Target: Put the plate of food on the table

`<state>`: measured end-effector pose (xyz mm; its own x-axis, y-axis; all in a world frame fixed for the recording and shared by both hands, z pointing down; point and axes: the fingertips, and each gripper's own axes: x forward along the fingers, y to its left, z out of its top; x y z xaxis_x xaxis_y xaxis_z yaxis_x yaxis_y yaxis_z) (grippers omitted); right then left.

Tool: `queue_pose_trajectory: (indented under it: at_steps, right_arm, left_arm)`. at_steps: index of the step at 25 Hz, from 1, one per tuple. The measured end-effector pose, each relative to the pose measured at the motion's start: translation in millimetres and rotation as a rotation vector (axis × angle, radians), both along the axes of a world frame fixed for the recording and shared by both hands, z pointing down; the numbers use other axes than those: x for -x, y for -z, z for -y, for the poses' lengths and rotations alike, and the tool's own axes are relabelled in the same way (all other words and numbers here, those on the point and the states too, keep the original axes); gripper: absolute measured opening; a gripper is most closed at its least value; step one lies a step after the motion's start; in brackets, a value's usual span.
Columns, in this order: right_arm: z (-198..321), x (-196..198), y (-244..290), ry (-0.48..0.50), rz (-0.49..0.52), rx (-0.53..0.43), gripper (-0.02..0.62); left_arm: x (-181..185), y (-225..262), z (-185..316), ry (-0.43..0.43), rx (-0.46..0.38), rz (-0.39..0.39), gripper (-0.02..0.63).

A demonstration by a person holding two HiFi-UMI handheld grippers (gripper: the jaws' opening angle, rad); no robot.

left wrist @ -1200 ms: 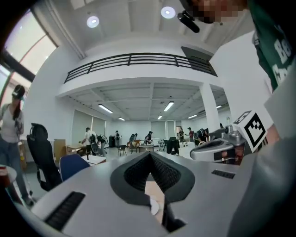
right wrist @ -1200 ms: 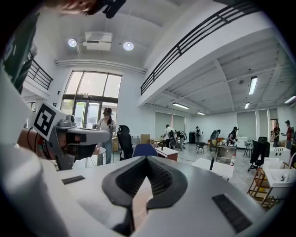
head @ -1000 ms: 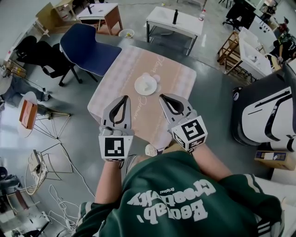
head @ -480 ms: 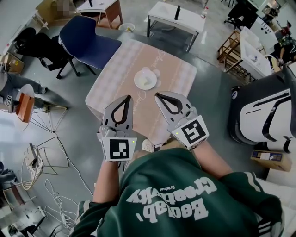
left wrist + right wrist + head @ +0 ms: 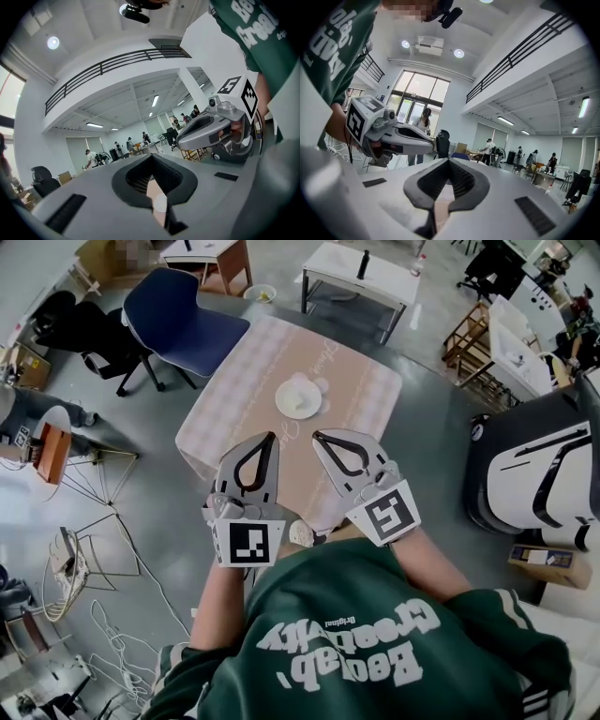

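A white plate of food (image 5: 298, 397) rests on the pink-clothed table (image 5: 356, 399), a little beyond both grippers. My left gripper (image 5: 270, 437) hovers over the table's near part, shut and empty. My right gripper (image 5: 318, 436) hangs beside it, also shut with nothing in it. In the left gripper view the shut left gripper (image 5: 152, 156) frames a sliver of pink cloth and the white plate (image 5: 160, 204); the right gripper (image 5: 180, 139) shows alongside. In the right gripper view the right gripper (image 5: 449, 161) is shut over pink cloth, with the left gripper (image 5: 432, 142) at the left.
A blue chair (image 5: 183, 324) stands at the table's far left corner. A white side table (image 5: 361, 277) is behind it, wire stools (image 5: 89, 474) at the left, and a large white and black machine (image 5: 539, 474) at the right. People stand far off in the hall.
Both grippers have rolled a little and their tips have come closer together over the table's near part. The plate has stayed where it was.
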<state>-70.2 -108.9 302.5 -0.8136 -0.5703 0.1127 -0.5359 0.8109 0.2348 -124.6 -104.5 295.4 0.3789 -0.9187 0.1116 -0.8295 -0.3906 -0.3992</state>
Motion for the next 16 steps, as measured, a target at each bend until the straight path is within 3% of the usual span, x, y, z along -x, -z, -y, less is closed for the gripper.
queue_pose_trajectory:
  at_steps: [16]
  right_arm:
    - [-2.1,7.5,-3.9,-0.018,0.027,0.014,0.014]
  left_arm:
    - [10.1,-13.4,-6.4,0.023,0.033,0.008,0.008]
